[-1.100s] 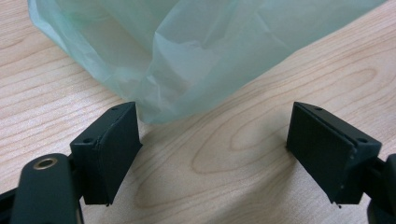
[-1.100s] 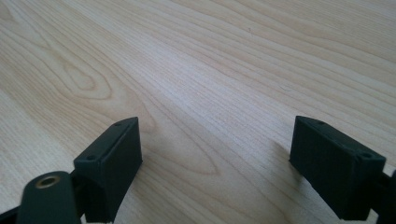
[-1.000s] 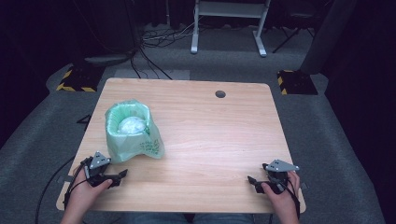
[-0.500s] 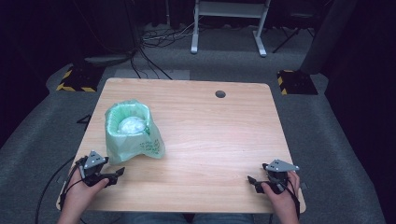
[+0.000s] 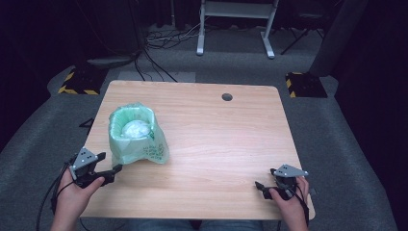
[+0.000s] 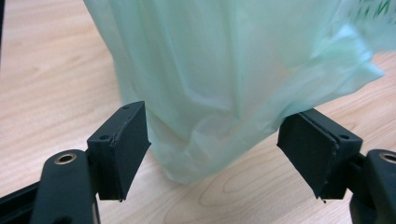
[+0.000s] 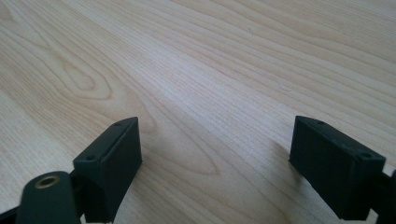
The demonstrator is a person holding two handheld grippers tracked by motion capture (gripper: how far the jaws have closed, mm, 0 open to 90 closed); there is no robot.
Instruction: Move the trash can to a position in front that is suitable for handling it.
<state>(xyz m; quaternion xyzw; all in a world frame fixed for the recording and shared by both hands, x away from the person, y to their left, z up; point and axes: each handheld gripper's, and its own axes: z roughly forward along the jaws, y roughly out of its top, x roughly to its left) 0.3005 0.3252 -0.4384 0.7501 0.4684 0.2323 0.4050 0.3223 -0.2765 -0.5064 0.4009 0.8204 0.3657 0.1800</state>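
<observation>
- bag [image 5: 137, 139]: pale mint green, see-thru, darker green print on side; white stuff inside
- bench [image 5: 216, 144]: light wood w/ grain
- both tongs, left [image 5: 107, 166] & right [image 5: 262, 185]: black, grey top plates
- floor [image 5: 346, 159] round bench: grey carpet; yellow/black striped blocks [image 5: 74, 82]

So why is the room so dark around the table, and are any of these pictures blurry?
In the high view, light falls on the wooden table while the floor and background stay dim. In the left gripper view, the green bag is soft and blurred at its upper right edge, though the jaws look sharp. In the right gripper view, the far wood grain goes hazy, and the jaws cast soft shadows on the tabletop.
</observation>
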